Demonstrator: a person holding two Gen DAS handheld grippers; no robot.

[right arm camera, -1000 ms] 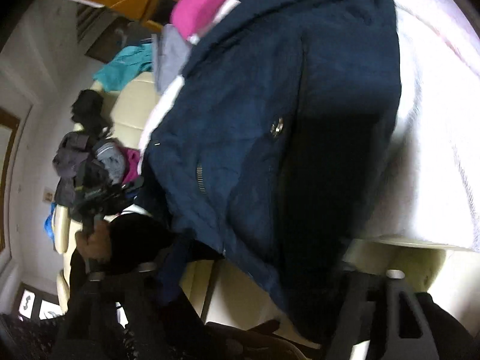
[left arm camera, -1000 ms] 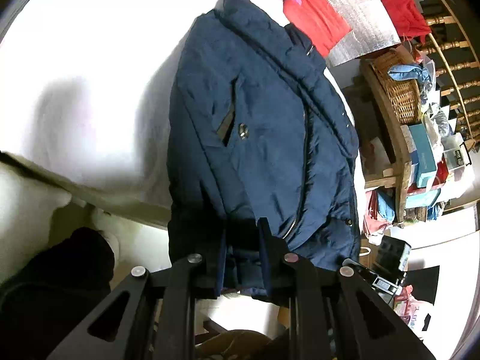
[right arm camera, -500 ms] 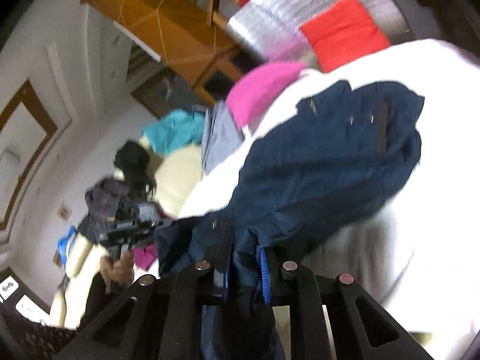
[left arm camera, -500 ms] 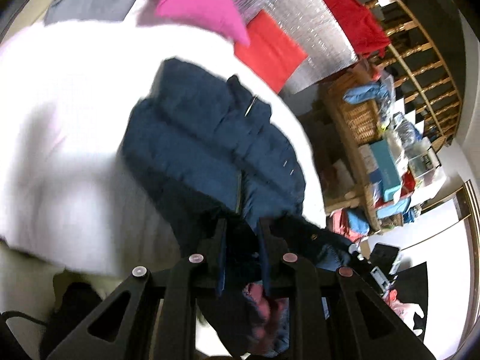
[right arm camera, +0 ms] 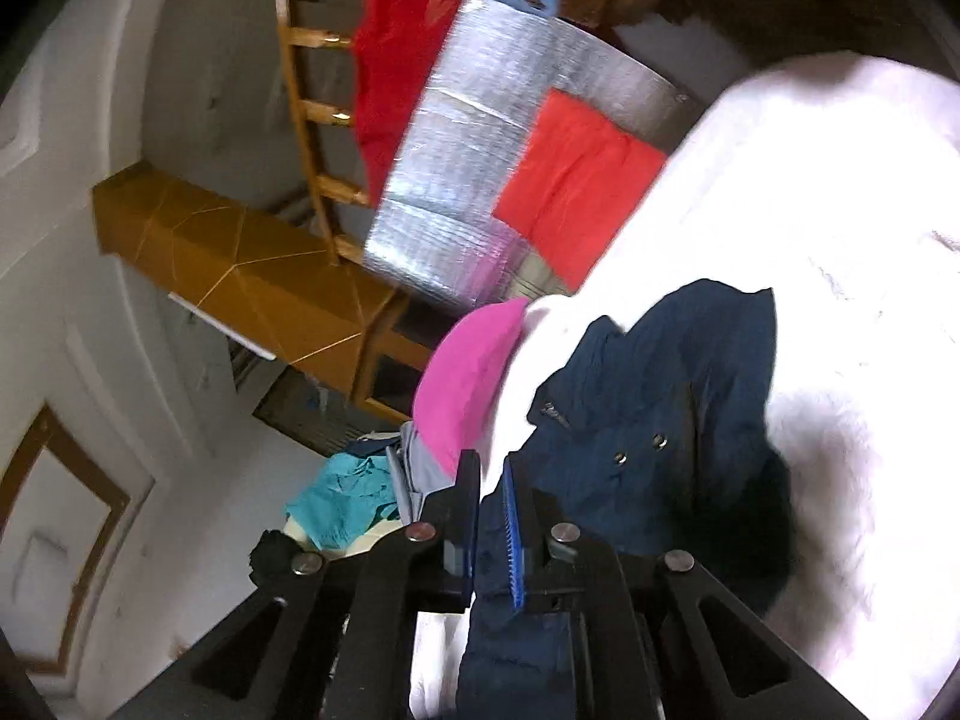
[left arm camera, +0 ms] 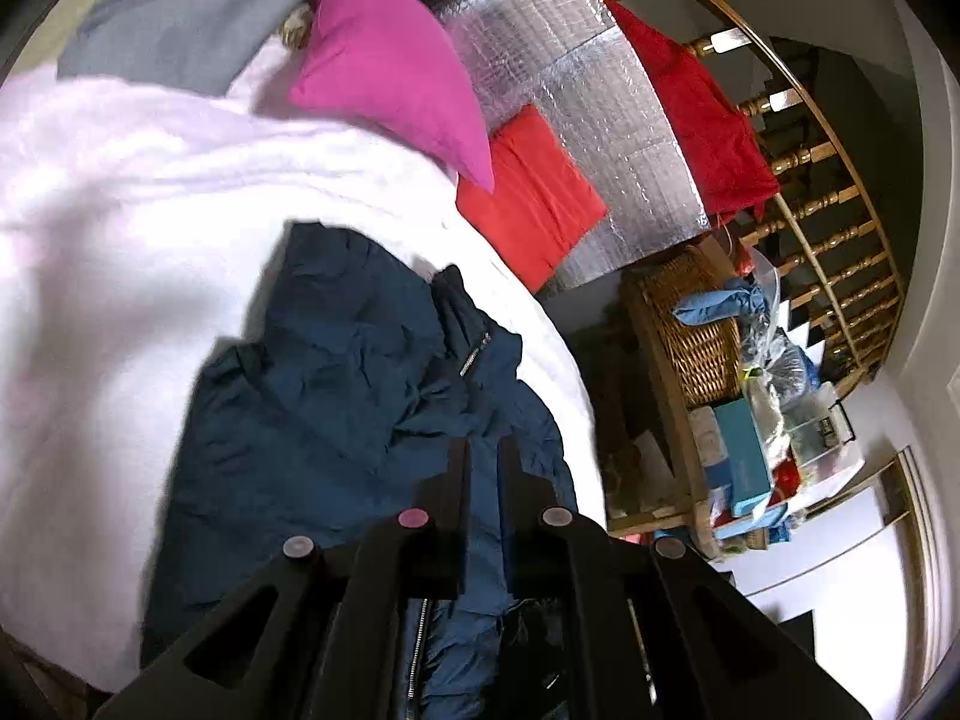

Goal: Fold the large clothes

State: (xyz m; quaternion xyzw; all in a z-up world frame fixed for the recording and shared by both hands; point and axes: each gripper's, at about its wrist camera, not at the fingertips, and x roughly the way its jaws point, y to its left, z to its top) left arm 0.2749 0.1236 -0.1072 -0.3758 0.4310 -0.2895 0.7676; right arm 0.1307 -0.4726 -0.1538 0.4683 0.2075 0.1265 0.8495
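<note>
Your white bed cover (left arm camera: 108,252) is the landmark. On it lies the navy jacket (left arm camera: 336,396), crumpled, its near edge lifted off the cover. A pink pillow (left arm camera: 390,72) sits at the cover's far edge. Your left claw (left arm camera: 483,468) and right claw (right arm camera: 492,498) are each clamped on jacket fabric.
</note>
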